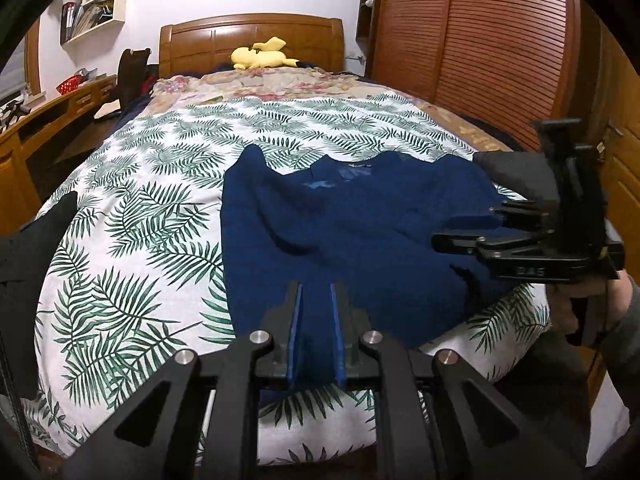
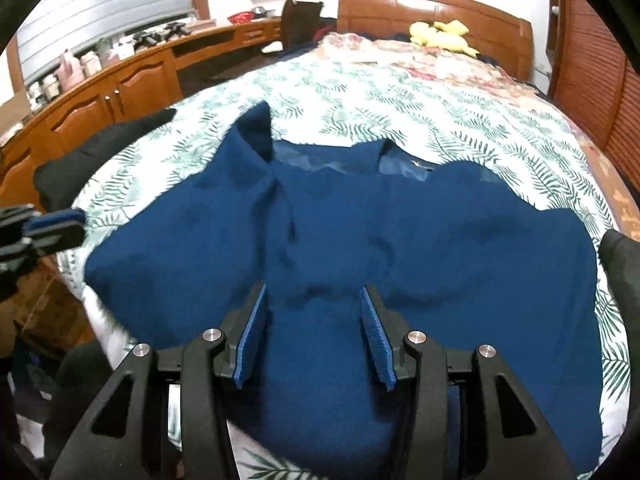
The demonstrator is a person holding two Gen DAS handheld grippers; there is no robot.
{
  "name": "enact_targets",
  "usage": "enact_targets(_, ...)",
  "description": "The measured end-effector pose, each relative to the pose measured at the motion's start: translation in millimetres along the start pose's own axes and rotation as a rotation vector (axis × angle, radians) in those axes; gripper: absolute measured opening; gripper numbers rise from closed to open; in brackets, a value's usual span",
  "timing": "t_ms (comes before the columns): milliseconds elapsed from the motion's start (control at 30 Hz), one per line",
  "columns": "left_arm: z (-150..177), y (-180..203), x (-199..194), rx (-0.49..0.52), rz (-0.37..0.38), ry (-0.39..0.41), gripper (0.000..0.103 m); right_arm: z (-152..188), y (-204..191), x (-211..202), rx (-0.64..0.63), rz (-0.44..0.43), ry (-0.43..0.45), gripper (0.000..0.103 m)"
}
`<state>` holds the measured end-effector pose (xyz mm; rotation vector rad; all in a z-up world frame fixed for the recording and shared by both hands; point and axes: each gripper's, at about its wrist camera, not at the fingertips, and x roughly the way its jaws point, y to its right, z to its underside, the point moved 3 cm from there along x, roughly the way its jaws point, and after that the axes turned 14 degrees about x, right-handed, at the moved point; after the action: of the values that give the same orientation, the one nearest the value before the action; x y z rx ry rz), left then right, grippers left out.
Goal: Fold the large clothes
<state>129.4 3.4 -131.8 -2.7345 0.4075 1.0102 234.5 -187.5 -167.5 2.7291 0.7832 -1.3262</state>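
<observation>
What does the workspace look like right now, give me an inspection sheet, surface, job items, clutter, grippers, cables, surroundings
Surface: bed with a leaf-print cover, floral quilt at the head.
Job's things: blue garment spread out, rumpled, collar toward the headboard.
Clutter: yellow plush toy by the headboard; dark cloth at the bed's edge.
Grippers: left gripper open over the garment's near edge; right gripper open, fingers astride blue fabric.
Cables: nothing seen.
Surroundings: wooden desk, louvred wardrobe, wall shelves.
</observation>
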Motion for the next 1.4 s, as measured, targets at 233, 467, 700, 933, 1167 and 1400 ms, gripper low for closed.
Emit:
enact_targets(233, 7.2, -0.7, 8.2, -0.010, -0.014, -0.031, 0.012, 14.6, -12.9, 2.8, -0.024, -0.058, -0.037, 0.048)
enact_targets(467, 25.6, -3.3, 19.4, -0.038, -0.031, -0.091, 0.016, 35.7, -11.5, 29.1, -0.058, -0.037, -0.065, 0.049)
enact_targets(700, 47.4, -4.4, 34.6, -0.077, -0.079, -0.163, 0.018, 27.4, -1.8, 11.6, -0.074, -0.070, -0.043, 0.049)
enact_targets(933, 51.3, -3.7, 40.4, -0.104, -0.105, -0.170, 0.021, 26.1, 37.5, -3.3, -0.050, -0.019, 0.007, 0.049)
enact_targets(1167, 50.7, -4.4, 26.8, -0.140, -0.144, -0.154, 0.024, 34.2, 67.5, -12.3, -0.021, 0.029, 0.018, 0.049)
enact_targets(1400, 56.5, -9.7, 29.3, -0.140, -0.185, -0.192, 0.036, 36.0, 74.5, -13.4, -0.015, 0.047, 0.017, 0.049)
